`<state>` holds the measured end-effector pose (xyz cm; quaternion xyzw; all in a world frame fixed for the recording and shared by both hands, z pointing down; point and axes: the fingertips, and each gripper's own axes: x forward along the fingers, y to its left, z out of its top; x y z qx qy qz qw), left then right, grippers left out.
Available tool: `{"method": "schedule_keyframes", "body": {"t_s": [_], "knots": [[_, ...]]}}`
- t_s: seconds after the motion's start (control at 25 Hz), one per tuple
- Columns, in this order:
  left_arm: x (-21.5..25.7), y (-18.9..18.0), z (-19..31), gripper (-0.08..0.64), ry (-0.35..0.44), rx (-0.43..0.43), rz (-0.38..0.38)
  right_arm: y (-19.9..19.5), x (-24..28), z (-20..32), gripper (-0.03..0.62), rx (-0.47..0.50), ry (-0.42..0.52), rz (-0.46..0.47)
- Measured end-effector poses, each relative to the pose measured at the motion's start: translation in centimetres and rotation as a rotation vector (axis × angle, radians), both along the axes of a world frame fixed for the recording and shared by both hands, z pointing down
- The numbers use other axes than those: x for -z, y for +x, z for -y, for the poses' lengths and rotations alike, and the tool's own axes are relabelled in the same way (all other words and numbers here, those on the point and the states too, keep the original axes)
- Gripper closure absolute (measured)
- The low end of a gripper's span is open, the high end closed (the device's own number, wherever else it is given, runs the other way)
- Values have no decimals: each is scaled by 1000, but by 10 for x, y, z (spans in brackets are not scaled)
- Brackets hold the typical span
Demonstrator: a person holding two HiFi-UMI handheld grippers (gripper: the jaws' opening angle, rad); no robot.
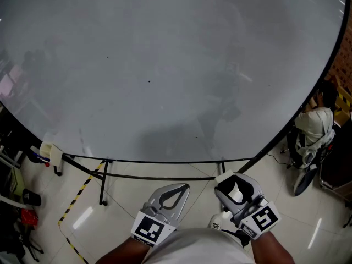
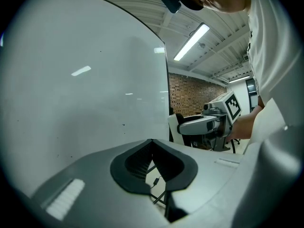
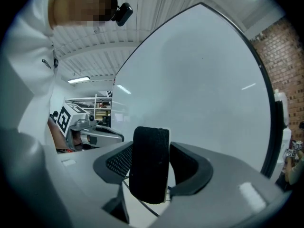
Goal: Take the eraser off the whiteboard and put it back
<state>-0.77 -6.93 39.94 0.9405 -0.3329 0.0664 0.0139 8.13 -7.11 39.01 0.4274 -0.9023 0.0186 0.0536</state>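
Observation:
The whiteboard (image 1: 165, 65) fills most of the head view, and its surface looks bare. My right gripper (image 1: 235, 185) is low at the right, just in front of the board's bottom edge, shut on the eraser (image 1: 237, 193). In the right gripper view the eraser (image 3: 149, 163) stands upright between the jaws, black felt facing the camera, with the whiteboard (image 3: 204, 80) behind it. My left gripper (image 1: 185, 187) is beside it on the left, with its tips together and nothing in them. The left gripper view shows its own jaws (image 2: 152, 142) meeting, and the whiteboard (image 2: 85, 103) close by.
The board's black stand legs (image 1: 104, 180) reach the tiled floor below its edge. Yellow-black tape (image 1: 82, 188) runs across the floor at the left. A white holder (image 1: 52, 153) sits at the board's lower left corner. A person (image 1: 313, 122) sits at the right, near a brick wall (image 2: 190, 96).

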Motion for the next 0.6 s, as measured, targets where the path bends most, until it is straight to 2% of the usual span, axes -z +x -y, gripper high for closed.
{"method": "schedule_keyframes", "body": {"t_s": [0.36, 0.6], "knots": [[-3, -5, 3, 543, -44, 21, -30, -1, 0, -1, 359, 0, 8, -19], [-6, -9, 4, 543, -58, 32, -33, -10, 8, 3, 359, -16, 80, -105]]}}
